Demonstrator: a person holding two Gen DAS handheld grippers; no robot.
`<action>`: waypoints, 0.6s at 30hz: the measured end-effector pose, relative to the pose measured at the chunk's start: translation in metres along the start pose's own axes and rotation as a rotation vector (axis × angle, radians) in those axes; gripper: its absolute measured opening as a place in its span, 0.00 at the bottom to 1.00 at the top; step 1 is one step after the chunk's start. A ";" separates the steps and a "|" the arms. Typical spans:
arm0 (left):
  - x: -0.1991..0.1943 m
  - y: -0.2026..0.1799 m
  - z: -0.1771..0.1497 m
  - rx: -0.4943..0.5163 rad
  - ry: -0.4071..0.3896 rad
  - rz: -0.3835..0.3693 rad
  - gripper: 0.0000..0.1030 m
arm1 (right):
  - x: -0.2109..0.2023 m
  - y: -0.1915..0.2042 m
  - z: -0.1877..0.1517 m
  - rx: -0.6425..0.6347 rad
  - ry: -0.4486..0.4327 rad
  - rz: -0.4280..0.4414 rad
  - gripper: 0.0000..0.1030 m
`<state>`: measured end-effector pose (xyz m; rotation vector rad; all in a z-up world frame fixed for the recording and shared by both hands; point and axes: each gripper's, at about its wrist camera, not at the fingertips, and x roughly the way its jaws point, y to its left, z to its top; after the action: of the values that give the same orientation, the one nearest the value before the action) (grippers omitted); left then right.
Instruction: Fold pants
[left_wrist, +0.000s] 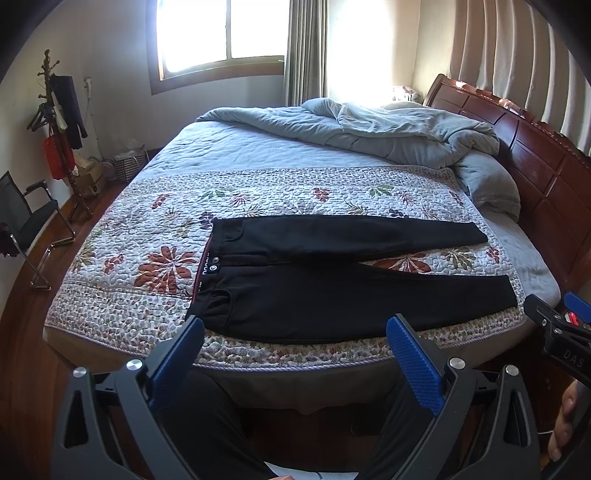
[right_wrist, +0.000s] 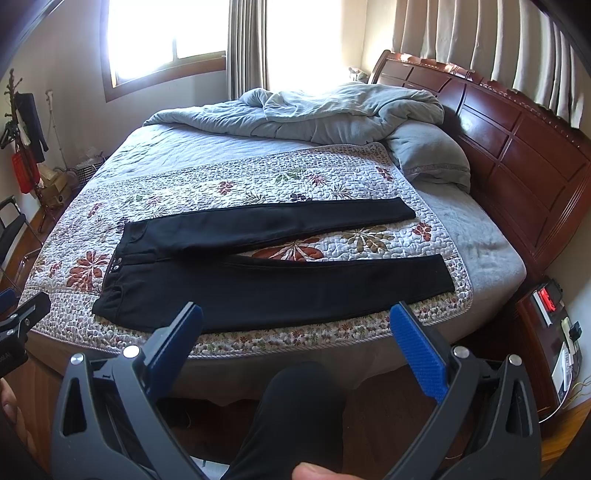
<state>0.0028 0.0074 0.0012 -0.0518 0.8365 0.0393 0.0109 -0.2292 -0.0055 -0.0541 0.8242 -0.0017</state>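
Black pants (left_wrist: 332, 280) flat on quilted floral coverlet (left_wrist: 147, 236), legs splayed

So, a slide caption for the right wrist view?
Open right tool faces black pants spread flat on a floral quilt.

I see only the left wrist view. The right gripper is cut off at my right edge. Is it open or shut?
Observer: The right gripper is open. Nothing is between its fingers, and it is not touching the pants.
Operator: I see a small red spot behind that gripper. What is it?
Observer: It looks like a clock with red lit digits. It stands on a dark nightstand beside the headboard.
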 end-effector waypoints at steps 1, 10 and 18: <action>0.000 0.000 0.000 0.000 0.000 0.001 0.96 | 0.000 0.000 -0.001 0.001 0.000 -0.001 0.98; -0.001 -0.001 0.000 0.003 -0.003 0.004 0.96 | 0.000 0.000 -0.001 0.002 0.000 0.000 0.98; -0.001 -0.001 0.000 0.004 -0.003 0.005 0.96 | 0.000 0.001 -0.001 0.002 0.001 -0.001 0.98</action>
<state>0.0024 0.0063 0.0019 -0.0456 0.8340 0.0420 0.0098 -0.2281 -0.0064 -0.0529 0.8252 -0.0037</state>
